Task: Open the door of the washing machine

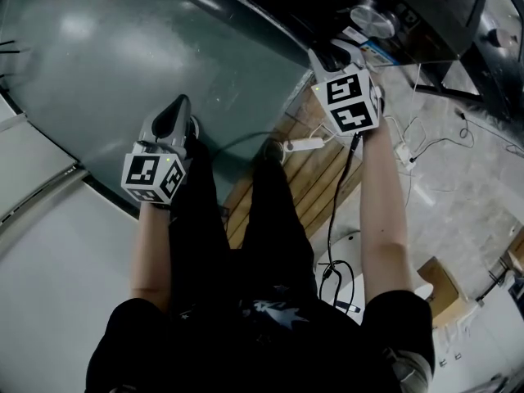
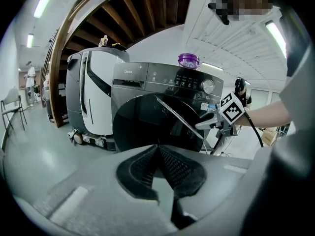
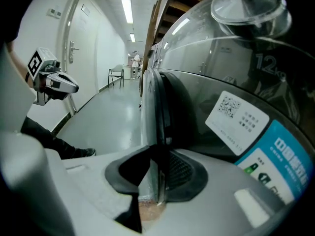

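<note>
washing machine point(image 2: 162, 77) stands at 12 to 1 o'clock in the head view. its round door point(image 2: 147, 124) is on the front face, below the control panel point(image 2: 189, 80).

right gripper point(image 1: 327, 60): pads point(image 3: 179, 173) clamped on the door's rim point(image 3: 158, 112), at the door's 3 o'clock edge as the left gripper view shows it. judged reason: this is the free edge, farthest from a hinge presumed at 9 o'clock, so a pull here gives most leverage.

left gripper point(image 1: 173, 113): fingers point(image 2: 174, 168) together, nothing between them, at 9 o'clock in the head view and well apart from the machine. judged reason: it has no part in this step.

orientation: the door's face points out into the room, toward the person. a round door has no true long axis. the seized rim runs 12 to 6 o'clock in the right gripper view. whether the door has left its seat, i cannot tell.
</note>
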Demonstrator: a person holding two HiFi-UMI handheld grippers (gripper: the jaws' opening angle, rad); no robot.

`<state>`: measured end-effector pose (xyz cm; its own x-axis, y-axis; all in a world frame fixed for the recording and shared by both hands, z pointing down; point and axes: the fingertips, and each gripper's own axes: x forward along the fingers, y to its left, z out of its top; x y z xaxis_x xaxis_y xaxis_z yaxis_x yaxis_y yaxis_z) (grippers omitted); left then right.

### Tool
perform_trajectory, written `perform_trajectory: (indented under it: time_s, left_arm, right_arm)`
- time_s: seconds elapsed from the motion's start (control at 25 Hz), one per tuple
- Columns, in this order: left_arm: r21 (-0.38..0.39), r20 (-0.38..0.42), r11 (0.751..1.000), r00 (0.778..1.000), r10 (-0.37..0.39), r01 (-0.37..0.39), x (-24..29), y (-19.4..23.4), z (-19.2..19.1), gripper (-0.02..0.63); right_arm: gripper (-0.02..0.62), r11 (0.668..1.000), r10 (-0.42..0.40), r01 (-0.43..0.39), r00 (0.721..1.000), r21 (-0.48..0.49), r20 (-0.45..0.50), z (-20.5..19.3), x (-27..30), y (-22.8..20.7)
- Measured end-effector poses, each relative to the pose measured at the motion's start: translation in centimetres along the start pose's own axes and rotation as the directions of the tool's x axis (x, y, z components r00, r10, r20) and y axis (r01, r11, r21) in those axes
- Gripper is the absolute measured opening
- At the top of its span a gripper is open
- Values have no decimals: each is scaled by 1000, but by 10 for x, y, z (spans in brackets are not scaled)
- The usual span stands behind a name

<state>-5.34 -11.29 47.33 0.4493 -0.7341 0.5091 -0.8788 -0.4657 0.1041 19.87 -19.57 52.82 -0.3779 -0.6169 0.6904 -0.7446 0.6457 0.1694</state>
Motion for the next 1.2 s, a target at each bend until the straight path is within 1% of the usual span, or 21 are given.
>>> perform_trajectory:
  time_s: [0.16,0.4,0.84,0.96,1.04,1.2]
  left_arm:
    - [7,2,1000,1000,-5,5,-1,-1,1,11]
    - [-1,8,1000,1000,-8,8,1,1,4,11]
    - [-29,11,1000,1000,9,-9,-2,17,3,11]
    - [-28,14,999,999,32,-31,-7,26,4,11]
    - [-32,15,999,999,44,-43,-9,29,4,11]
    - [-33,6,999,1000,30,-30,-4,26,3,9]
  right_arm:
    - [97,1000,-4,4,1000,6,-18,0,-1,2]
    - [97,1000,-5,6,999,11,-33,0,0,1]
    - [100,999,-44,46,997,24,-64,-3,-3,-3]
    - [100,999,-30,32,998,43,-55,0,2,2]
    - [100,999,-7,9,998,33,-55,1,3,4]
    - [101,999,14,-17,998,-42,-68,-1,0,2]
